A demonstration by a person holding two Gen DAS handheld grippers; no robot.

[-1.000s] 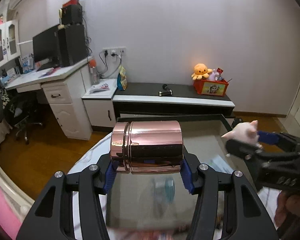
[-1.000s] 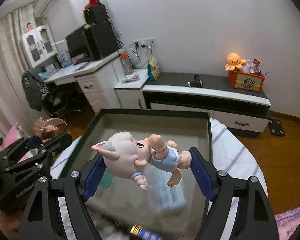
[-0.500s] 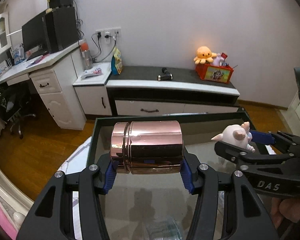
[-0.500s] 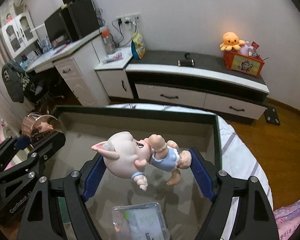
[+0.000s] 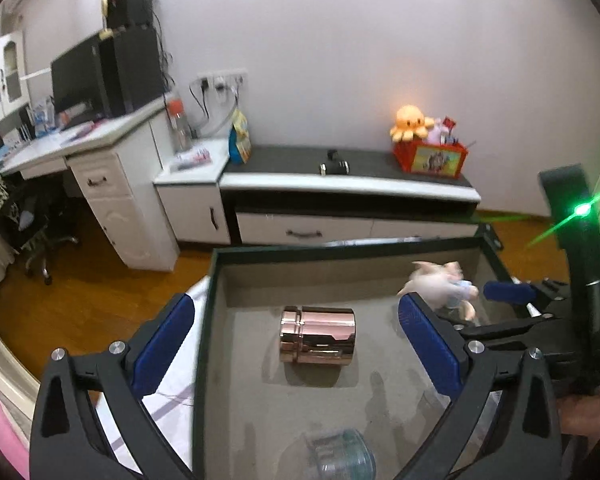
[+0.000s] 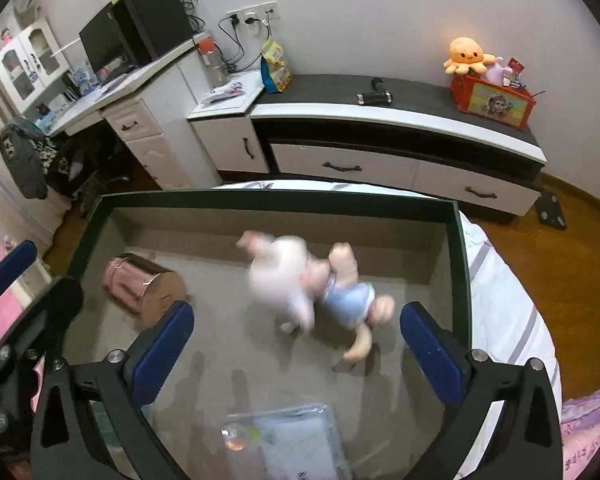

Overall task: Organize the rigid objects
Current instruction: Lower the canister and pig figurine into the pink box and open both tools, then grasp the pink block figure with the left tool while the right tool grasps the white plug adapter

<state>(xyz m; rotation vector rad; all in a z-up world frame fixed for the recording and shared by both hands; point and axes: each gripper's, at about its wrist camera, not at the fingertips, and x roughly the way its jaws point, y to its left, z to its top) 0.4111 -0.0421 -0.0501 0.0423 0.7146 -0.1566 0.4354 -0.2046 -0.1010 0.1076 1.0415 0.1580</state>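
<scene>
A shiny copper-coloured can [image 5: 318, 335] lies on its side on the grey floor of the dark-rimmed box [image 5: 208, 280]; it also shows in the right wrist view [image 6: 142, 290]. My left gripper [image 5: 296, 340] is open and empty above it. A pink pig figurine [image 6: 312, 286] in blue shorts, motion-blurred, is below my open right gripper [image 6: 296, 344], at or just above the box [image 6: 458, 264] floor. In the left wrist view the pig [image 5: 436, 282] is near the box's far right corner.
A clear plastic jar [image 5: 338, 456] and a clear packet [image 6: 292, 440] lie at the box's near end. The box sits on a white striped cloth [image 6: 504, 312]. A TV cabinet [image 6: 380, 136], a desk [image 5: 80, 148] and wooden floor lie beyond.
Both grippers have opened. The copper can has dropped from the left gripper to the box floor. The pig has left the right gripper and is falling or tumbling in the box.
</scene>
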